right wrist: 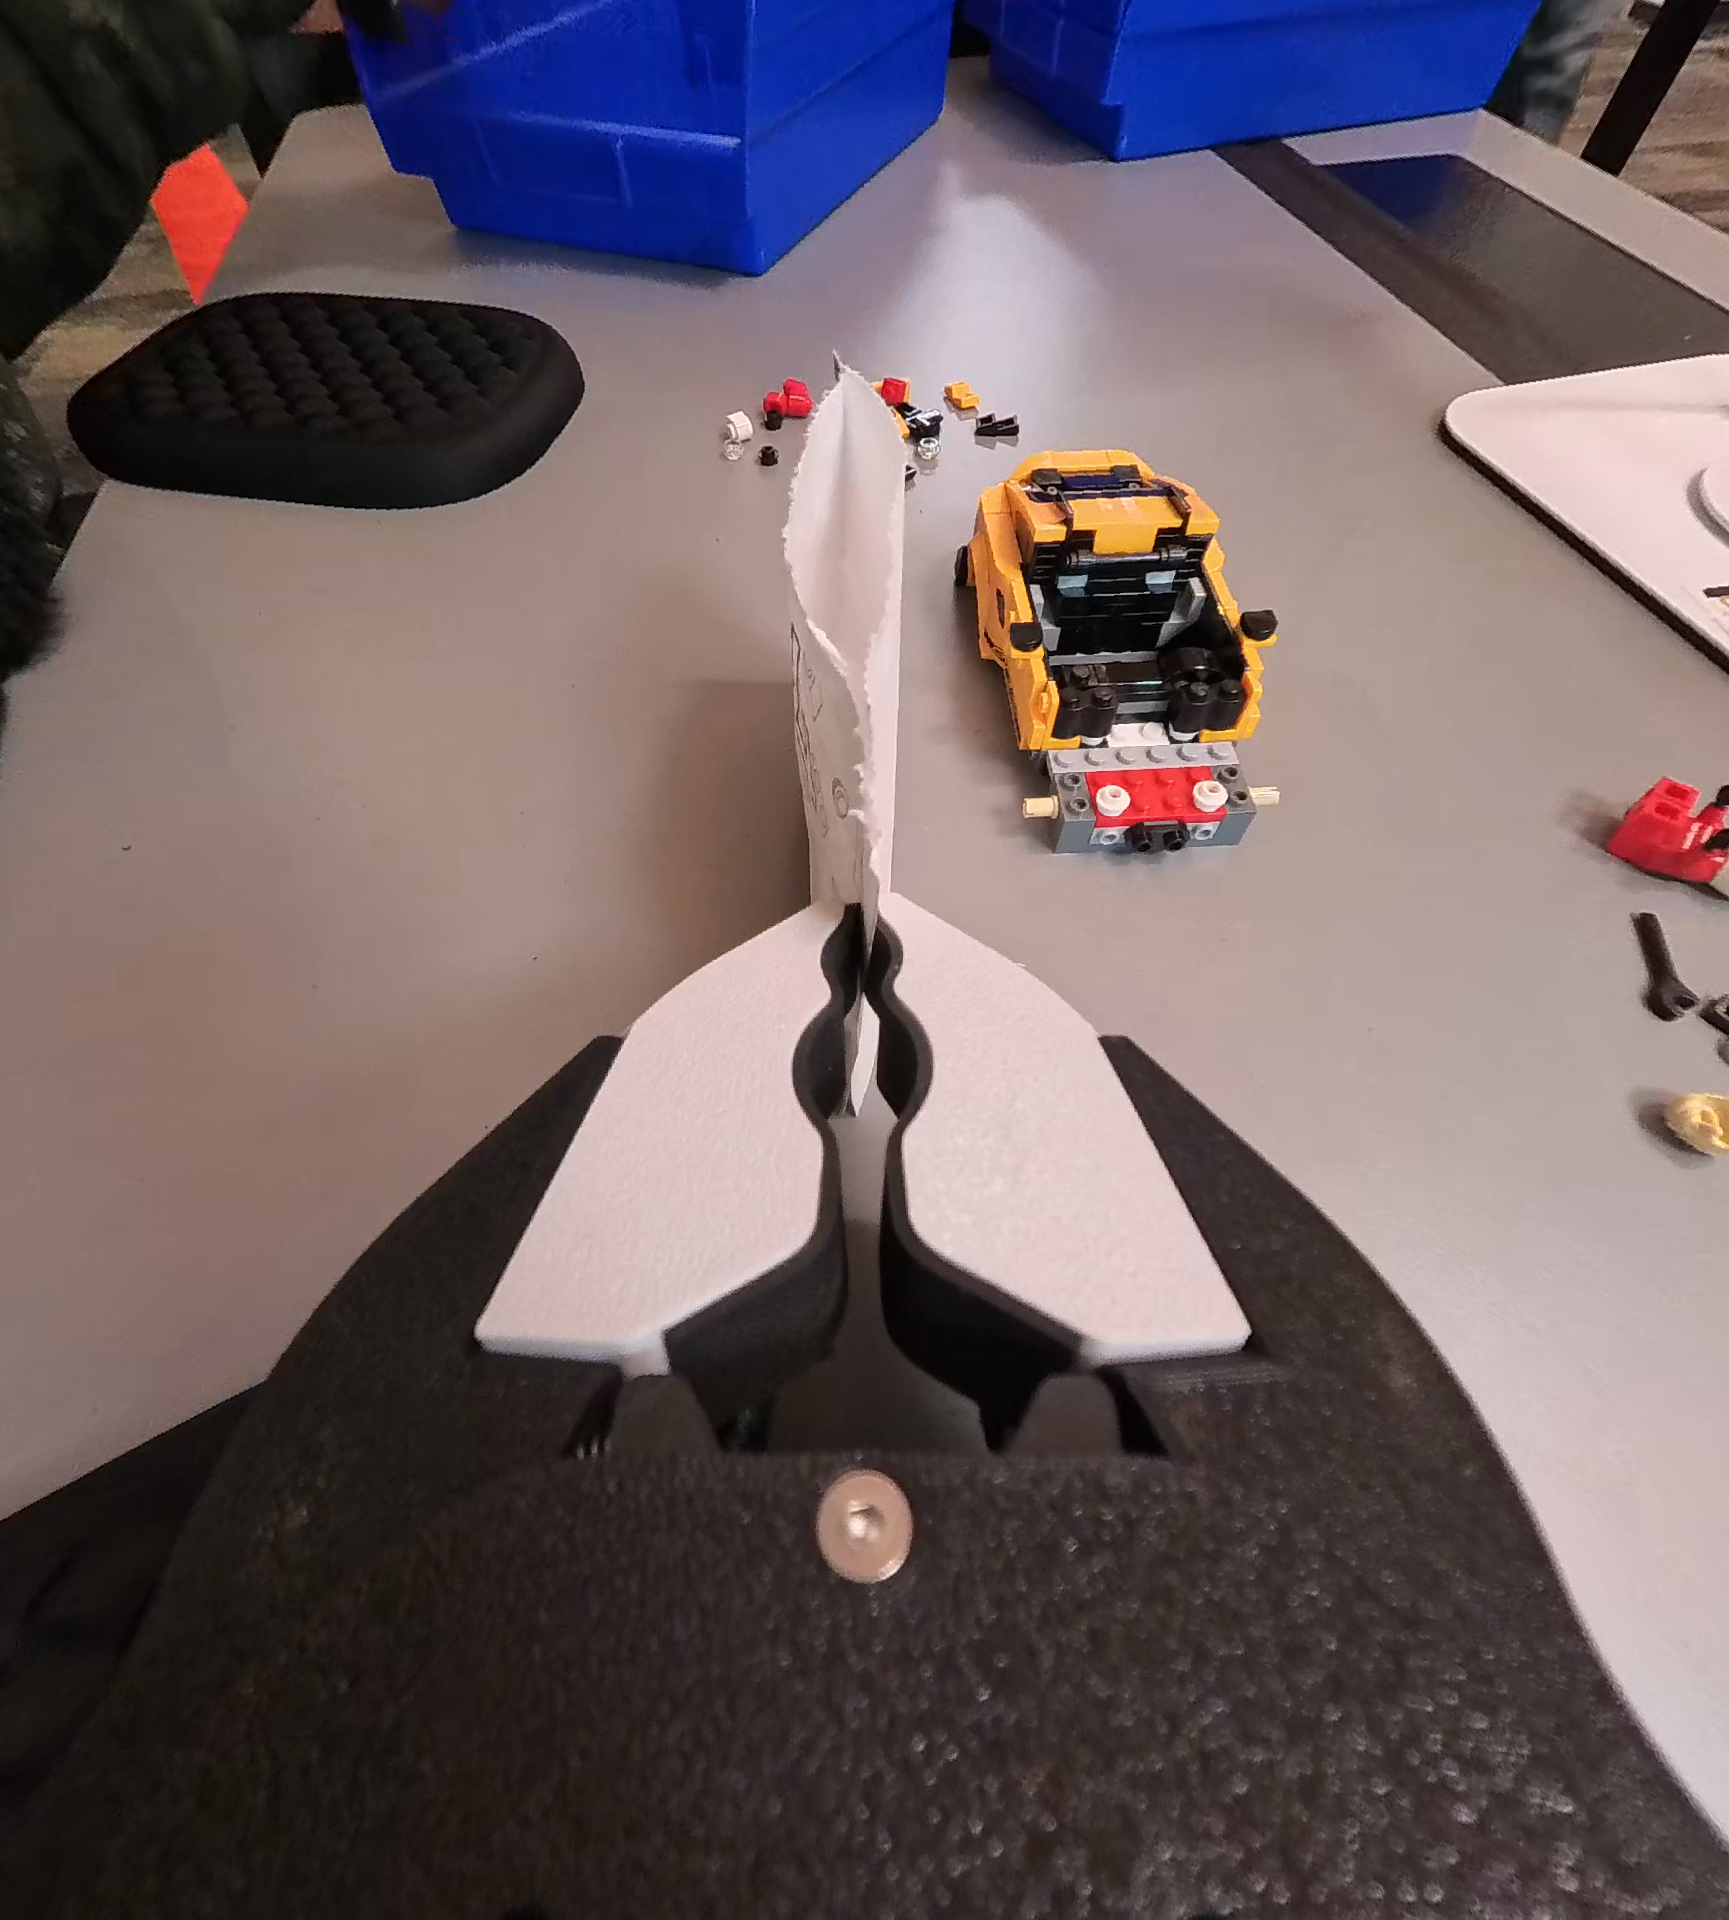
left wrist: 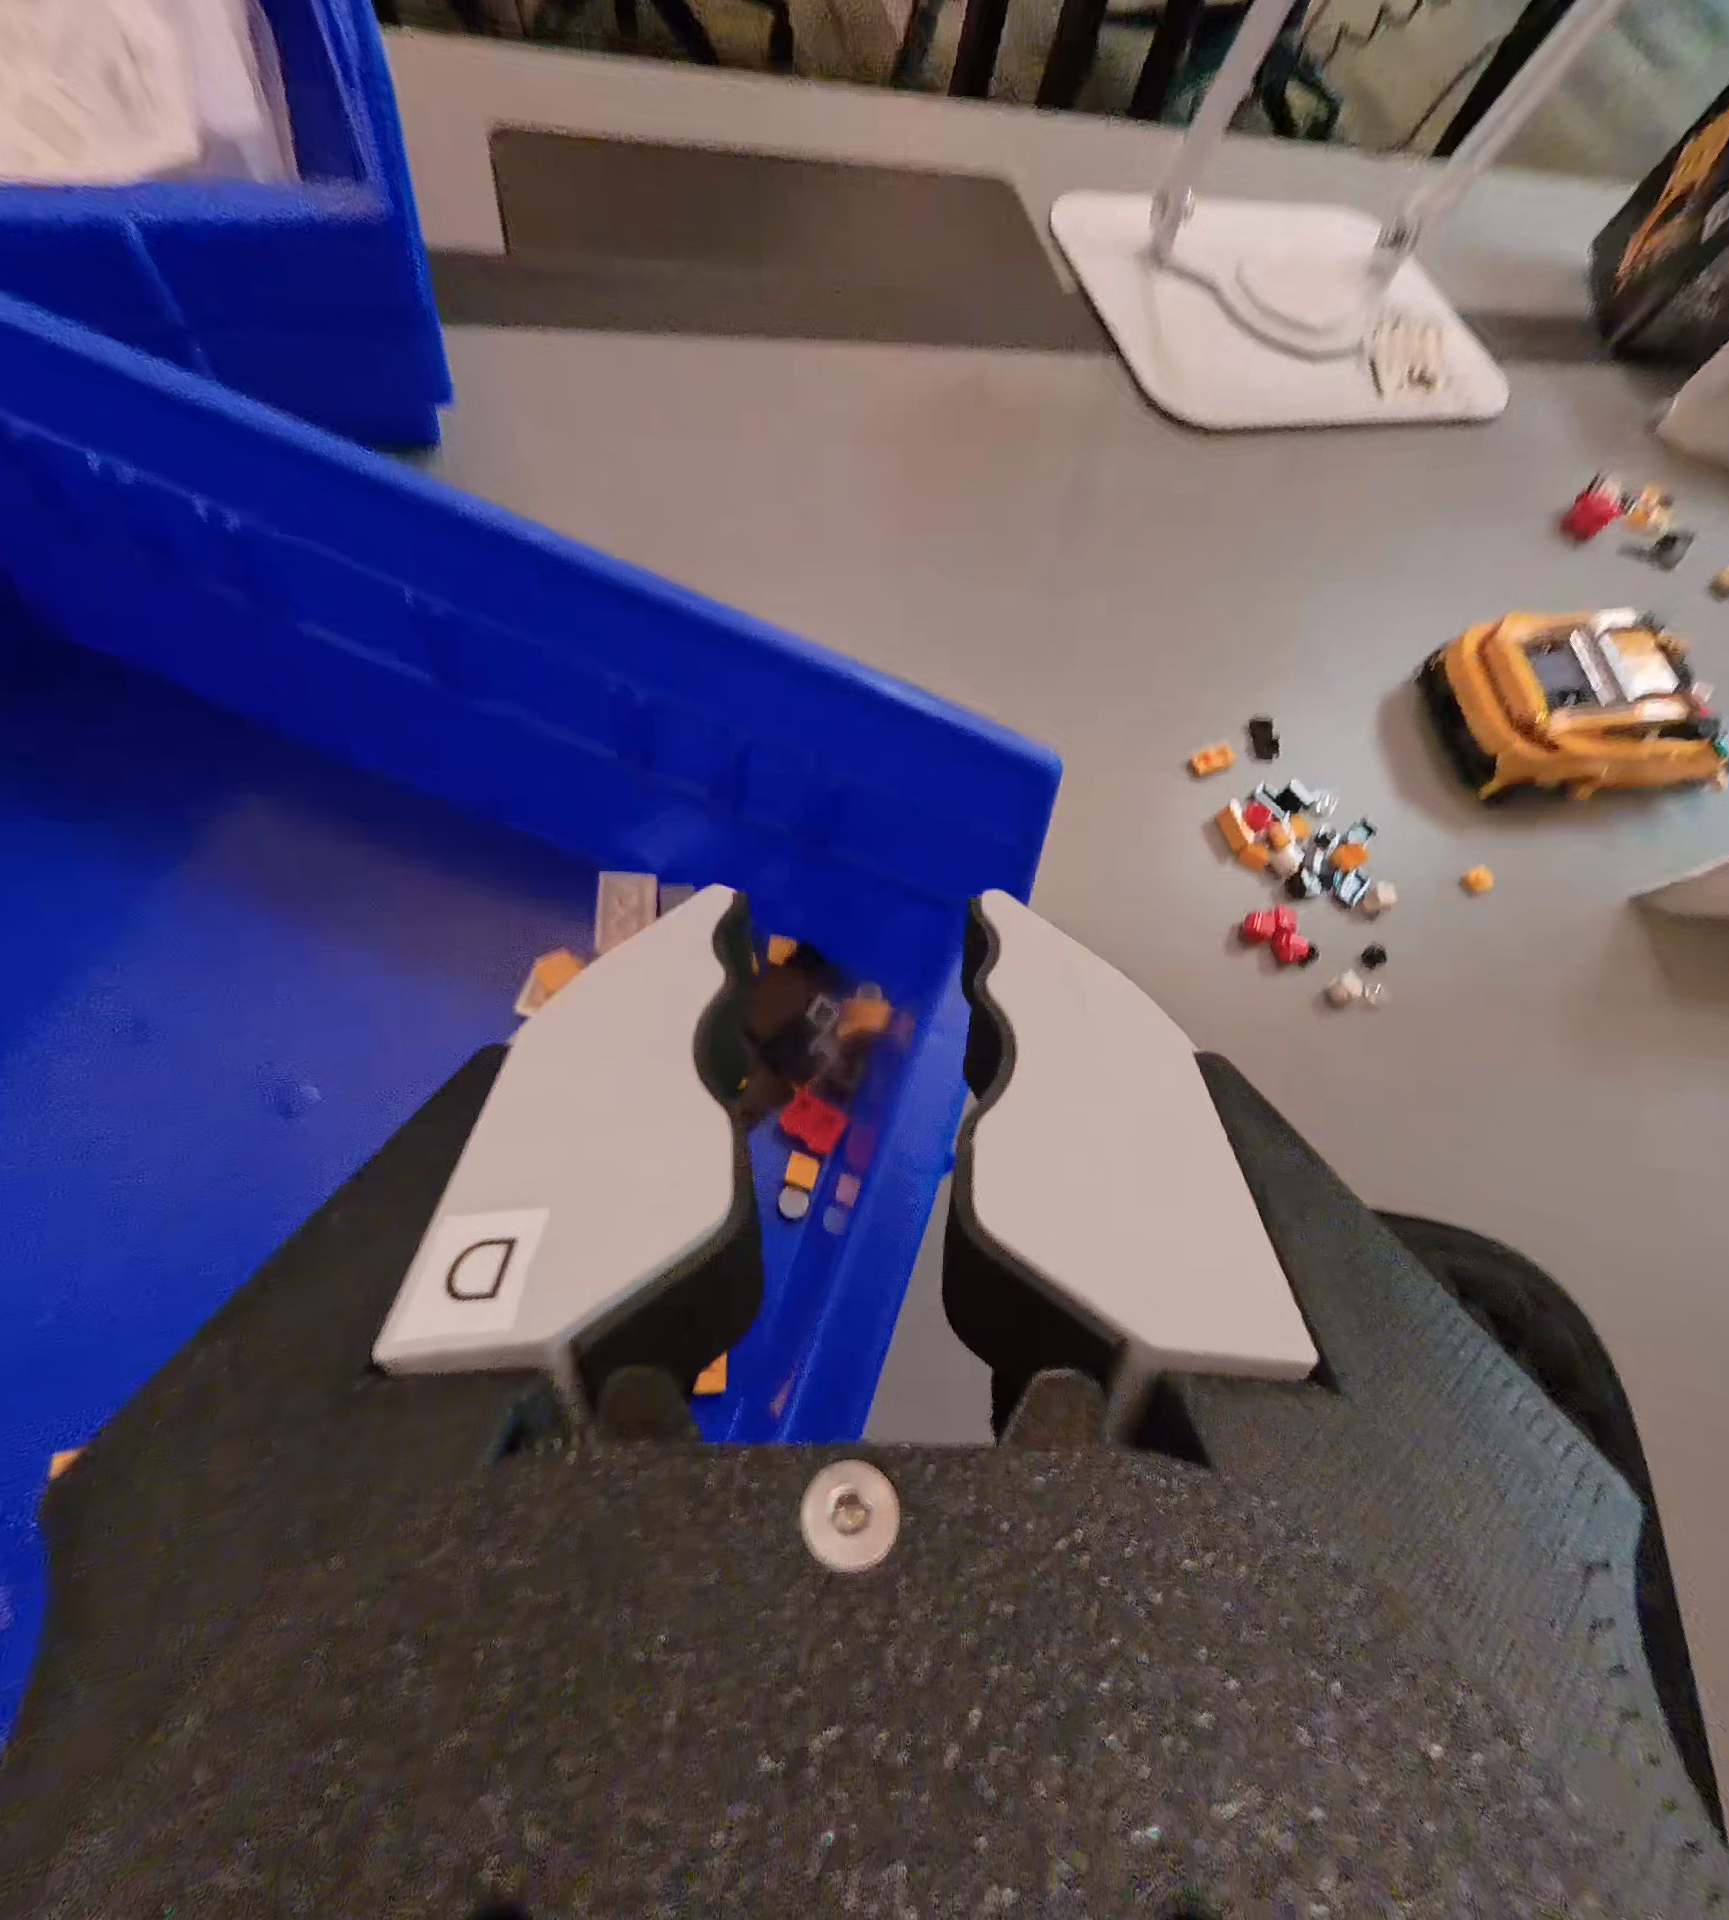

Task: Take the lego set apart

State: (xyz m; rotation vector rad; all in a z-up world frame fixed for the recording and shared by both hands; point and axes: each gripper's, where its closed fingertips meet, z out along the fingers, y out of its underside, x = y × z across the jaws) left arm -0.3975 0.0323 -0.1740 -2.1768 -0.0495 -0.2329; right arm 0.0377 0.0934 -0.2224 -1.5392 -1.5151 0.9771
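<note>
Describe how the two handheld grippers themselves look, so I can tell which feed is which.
Both have textured black bodies, a silver screw at centre and pale grey fingers with wavy black pads. Only the left gripper carries a white lettered sticker on one finger; the right gripper shows none.

Left wrist view: close over blue bin (left wrist: 527, 665). Right: low over table (right wrist: 424, 831). Shared: yellow car (left wrist: 1566, 707) (right wrist: 1109, 582).

Half-stripped yellow lego car (right wrist: 1114, 644) upright on grey table, front chassis bared, loose bricks (left wrist: 1296, 847) scattered nearby.
</note>
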